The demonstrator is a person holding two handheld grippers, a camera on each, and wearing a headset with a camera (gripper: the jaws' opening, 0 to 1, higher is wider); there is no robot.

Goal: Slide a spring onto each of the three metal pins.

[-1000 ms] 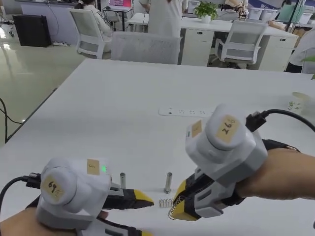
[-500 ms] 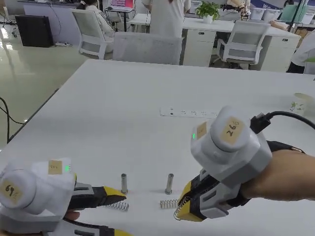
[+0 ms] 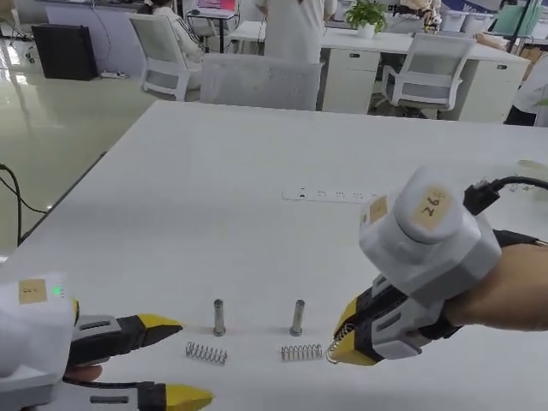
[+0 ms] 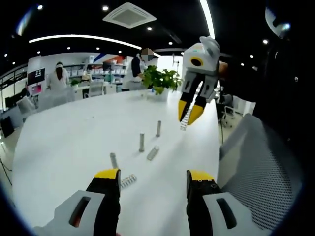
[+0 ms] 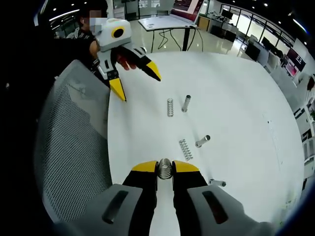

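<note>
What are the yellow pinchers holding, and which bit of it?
The right gripper pinches a spring across its coils, seemingly near one end. The left gripper is open, holding nothing.

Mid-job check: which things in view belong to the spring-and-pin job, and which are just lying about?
Job in hand:
- three metal pins, all bare
- two loose springs lying by the pins
- third spring, gripped in the right tool
- left tool, open and holding nothing

Just lying about:
- power strip
- potted plant
- office chairs
</note>
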